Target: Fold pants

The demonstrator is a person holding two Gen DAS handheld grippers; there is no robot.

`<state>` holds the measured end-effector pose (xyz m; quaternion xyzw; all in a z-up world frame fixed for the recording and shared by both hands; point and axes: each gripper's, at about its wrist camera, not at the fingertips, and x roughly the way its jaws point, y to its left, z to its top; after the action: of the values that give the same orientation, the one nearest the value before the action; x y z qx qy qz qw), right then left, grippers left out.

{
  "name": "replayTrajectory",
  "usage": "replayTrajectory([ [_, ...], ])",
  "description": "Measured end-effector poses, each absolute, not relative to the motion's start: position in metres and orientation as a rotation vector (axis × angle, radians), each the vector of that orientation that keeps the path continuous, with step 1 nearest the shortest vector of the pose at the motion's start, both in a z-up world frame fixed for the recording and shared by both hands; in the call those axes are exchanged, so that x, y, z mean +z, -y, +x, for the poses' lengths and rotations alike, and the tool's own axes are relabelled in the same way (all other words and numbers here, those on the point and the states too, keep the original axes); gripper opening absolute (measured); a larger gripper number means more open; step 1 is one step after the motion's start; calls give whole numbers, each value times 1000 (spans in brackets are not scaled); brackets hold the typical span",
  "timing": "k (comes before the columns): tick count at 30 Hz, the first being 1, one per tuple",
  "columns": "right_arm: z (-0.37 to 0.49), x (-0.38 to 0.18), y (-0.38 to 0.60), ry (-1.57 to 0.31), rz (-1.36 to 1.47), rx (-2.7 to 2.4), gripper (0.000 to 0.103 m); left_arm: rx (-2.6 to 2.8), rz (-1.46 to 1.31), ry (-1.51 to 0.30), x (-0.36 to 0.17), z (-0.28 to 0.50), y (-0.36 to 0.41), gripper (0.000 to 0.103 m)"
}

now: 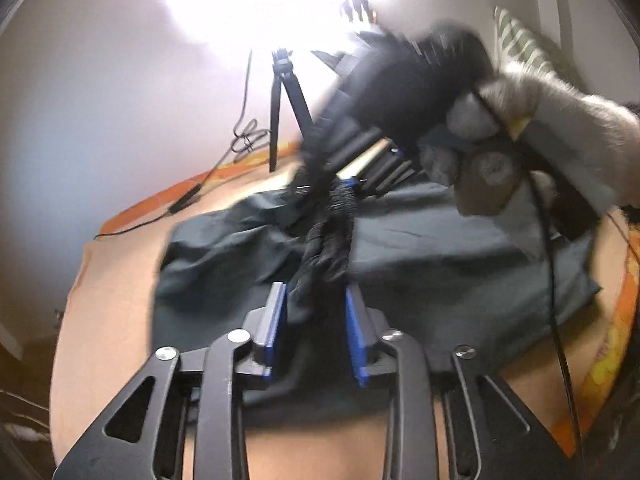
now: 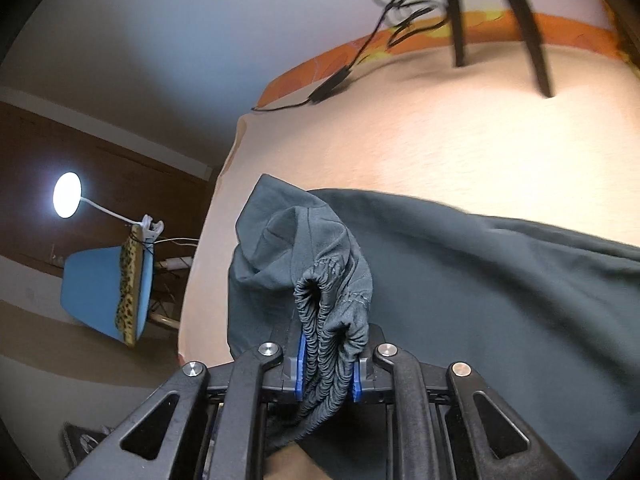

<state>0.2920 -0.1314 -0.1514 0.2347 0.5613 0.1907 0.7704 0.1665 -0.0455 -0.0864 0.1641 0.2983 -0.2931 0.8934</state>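
Dark grey-green pants (image 1: pixel 440 264) lie spread and rumpled on a peach bed sheet (image 1: pixel 112 320). Their gathered elastic waistband (image 1: pixel 328 240) is lifted in a bunch. It runs from my right gripper (image 1: pixel 345 189), which reaches in from the upper right in a grey-gloved hand (image 1: pixel 488 168), down to my left gripper (image 1: pixel 316 312). The left blue pads (image 1: pixel 276 320) stand apart, with the fabric loose between them. In the right wrist view my right gripper (image 2: pixel 328 364) is shut on the ribbed waistband (image 2: pixel 332 320), and the pants (image 2: pixel 500 300) trail off to the right.
A black tripod (image 1: pixel 280 92) and a cable (image 1: pixel 240 140) stand at the bed's far edge under a glaring light. The bedding has an orange patterned border (image 2: pixel 400 36). A blue chair with a leopard cloth (image 2: pixel 108 292) and a clip lamp (image 2: pixel 67 195) sit beside the bed.
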Motion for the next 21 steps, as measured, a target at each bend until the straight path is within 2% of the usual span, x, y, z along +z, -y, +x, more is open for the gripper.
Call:
replayTrajectory([
  [10,262,-143,220,-1234,518,336,14,-448,220,-719,-90,187,-30,32],
  [21,215,-123,306,-1240,502,225,15,-489,235,-755,-89,190,12,32],
])
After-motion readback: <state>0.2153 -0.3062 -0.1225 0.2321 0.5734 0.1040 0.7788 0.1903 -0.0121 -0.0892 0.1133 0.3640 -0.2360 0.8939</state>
